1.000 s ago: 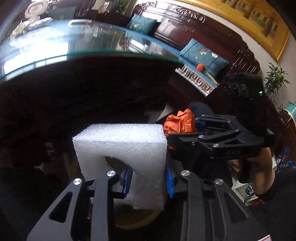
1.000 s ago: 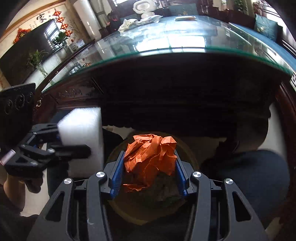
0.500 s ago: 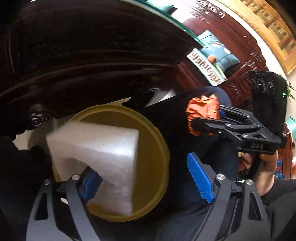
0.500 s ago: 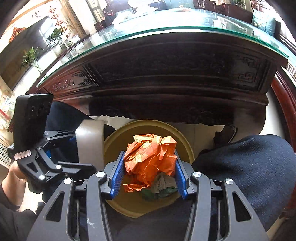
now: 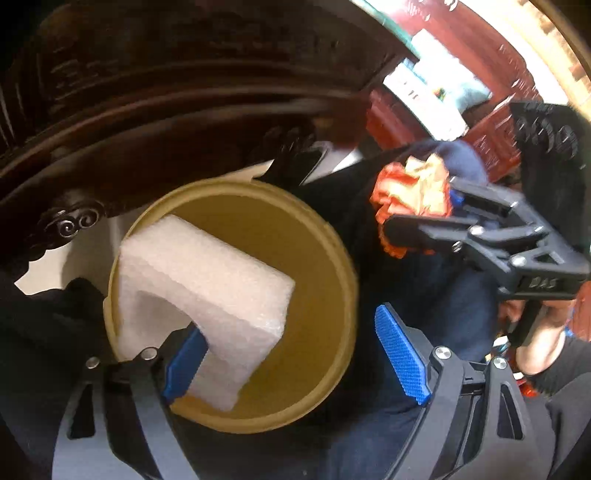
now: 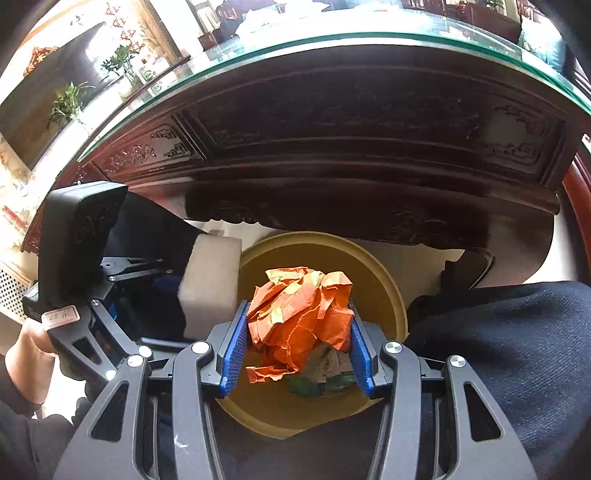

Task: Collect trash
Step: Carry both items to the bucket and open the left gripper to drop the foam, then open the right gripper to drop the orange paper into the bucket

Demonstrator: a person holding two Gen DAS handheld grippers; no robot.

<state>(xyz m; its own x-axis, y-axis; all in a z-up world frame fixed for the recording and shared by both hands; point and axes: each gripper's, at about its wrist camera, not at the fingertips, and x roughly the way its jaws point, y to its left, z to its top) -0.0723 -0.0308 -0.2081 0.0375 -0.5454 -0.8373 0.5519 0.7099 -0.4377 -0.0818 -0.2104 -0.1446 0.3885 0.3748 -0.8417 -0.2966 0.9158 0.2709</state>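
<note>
Left claw (image 5: 295, 354) spread wide, foam block (image 5: 199, 291) leaning on one pad over yellow bin (image 5: 332, 236); shake free. Right claw (image 6: 297, 343) clamped on orange paper wad (image 6: 301, 306); centre over bin, then release.

The only clear lettering is "DAS", moulded into the black body of the right gripper (image 5: 417, 225), seen from the left wrist just behind its fingers. On the left gripper (image 6: 177, 280), a small pale label (image 6: 61, 316) carries handwriting too small to read. A wall hanging (image 6: 79, 22) behind it shows an illegible character.
</note>
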